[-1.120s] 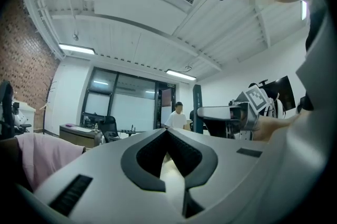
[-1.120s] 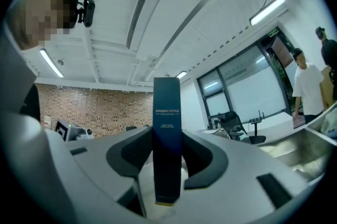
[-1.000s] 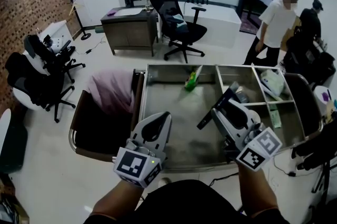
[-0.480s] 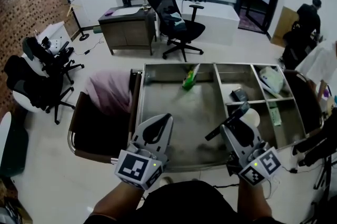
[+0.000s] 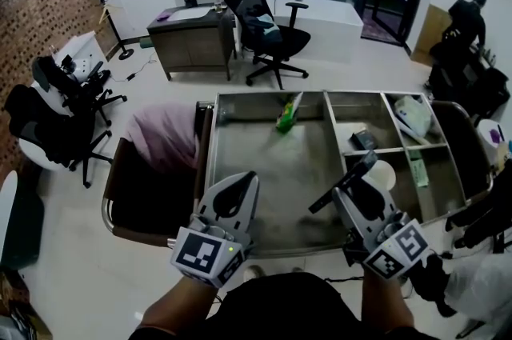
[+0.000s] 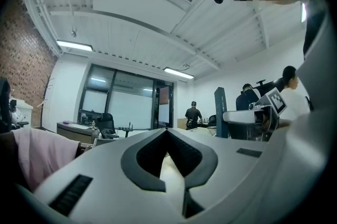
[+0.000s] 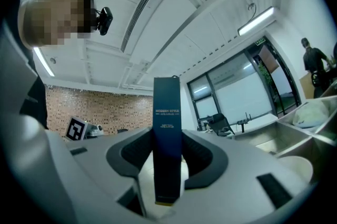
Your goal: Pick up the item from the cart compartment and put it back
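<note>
the right gripper [image 7: 168, 157] clamps a slim dark blue box [image 7: 167, 112] in its 2 jaws, above the grey steel cart's [image 5: 256, 162] large compartment. the left gripper's [image 6: 167, 132] jaws are pressed together, empty.

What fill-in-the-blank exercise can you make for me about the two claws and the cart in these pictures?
1. The right claw is shut on a slim, dark ____ box.
2. The left claw is ____ and holds nothing.
3. A ____ packet lies at the far end of the largest compartment of the cart.

Missing words: blue; shut; green.
</note>
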`<control>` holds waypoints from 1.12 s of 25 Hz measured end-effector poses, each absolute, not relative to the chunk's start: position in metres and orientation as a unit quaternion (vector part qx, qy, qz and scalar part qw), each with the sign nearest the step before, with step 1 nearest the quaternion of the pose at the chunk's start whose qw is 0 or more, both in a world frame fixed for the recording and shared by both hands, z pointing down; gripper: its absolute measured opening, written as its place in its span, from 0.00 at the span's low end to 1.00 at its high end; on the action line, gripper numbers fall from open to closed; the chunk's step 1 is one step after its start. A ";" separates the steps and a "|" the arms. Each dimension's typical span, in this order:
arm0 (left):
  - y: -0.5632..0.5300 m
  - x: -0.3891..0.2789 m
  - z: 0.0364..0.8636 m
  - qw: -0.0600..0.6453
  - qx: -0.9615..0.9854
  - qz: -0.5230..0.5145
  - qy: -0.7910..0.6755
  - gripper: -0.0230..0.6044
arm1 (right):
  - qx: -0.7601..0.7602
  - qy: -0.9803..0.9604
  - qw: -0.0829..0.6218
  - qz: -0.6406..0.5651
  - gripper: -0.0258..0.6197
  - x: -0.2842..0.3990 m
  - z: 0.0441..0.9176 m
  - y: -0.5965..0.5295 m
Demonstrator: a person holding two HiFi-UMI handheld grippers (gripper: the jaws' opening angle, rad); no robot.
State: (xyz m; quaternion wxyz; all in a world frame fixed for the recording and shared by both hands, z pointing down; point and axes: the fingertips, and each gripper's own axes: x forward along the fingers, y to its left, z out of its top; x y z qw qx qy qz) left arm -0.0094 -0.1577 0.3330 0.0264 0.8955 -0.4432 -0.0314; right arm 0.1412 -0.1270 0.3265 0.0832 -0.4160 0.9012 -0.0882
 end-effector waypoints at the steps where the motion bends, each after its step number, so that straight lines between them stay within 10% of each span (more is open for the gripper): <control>1: -0.158 -0.009 0.334 0.028 0.895 -0.030 -0.444 0.04 | -0.415 0.901 0.083 -0.091 0.34 0.141 0.327 -0.127; 28: -0.152 -0.023 0.330 0.021 0.887 -0.038 -0.459 0.04 | -0.378 0.924 -0.044 -0.051 0.34 0.106 0.319 -0.159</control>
